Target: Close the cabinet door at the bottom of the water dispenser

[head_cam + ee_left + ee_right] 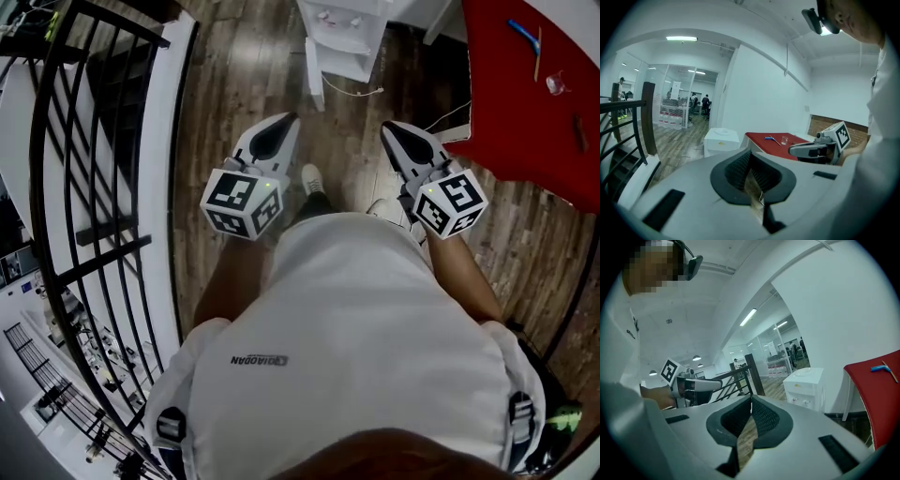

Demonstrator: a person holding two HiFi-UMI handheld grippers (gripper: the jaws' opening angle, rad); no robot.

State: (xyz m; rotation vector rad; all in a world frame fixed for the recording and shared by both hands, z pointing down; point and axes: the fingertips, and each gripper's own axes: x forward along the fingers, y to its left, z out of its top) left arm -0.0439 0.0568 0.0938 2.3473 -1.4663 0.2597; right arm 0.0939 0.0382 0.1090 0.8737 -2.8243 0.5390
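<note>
1. Two hand-held grippers show in the head view, raised side by side above a wood floor (234, 84), in front of a person in a white shirt. The left gripper (286, 120) and the right gripper (389, 127) both point toward the white water dispenser (352, 37) at the top edge, well apart from it. Its bottom cabinet looks open, with what seems to be the cabinet door (315, 61) swung to the picture's left. A bare white shelf shows inside, with nothing on it that I can make out. A pale cord (352, 92) lies on the floor just in front. To the right a red table (525, 122) carries a small clear glass (557, 84), whose contents I cannot tell.

2. In the left gripper view, the left gripper's (751, 152) jaws are pressed together and hold nothing. The water dispenser (722, 140) stands beyond them, its lower part hidden, beside the red table (759, 139).

3. In the right gripper view, the right gripper's (751, 398) jaws are likewise closed and empty. The water dispenser (806, 385) stands ahead, its cabinet hidden behind the gripper body.

4. Likely risks: the cord could catch in the closing door and stop it latching, closed jaw tips could slide off the door's edge, and a hard shove might rock the dispenser.
</note>
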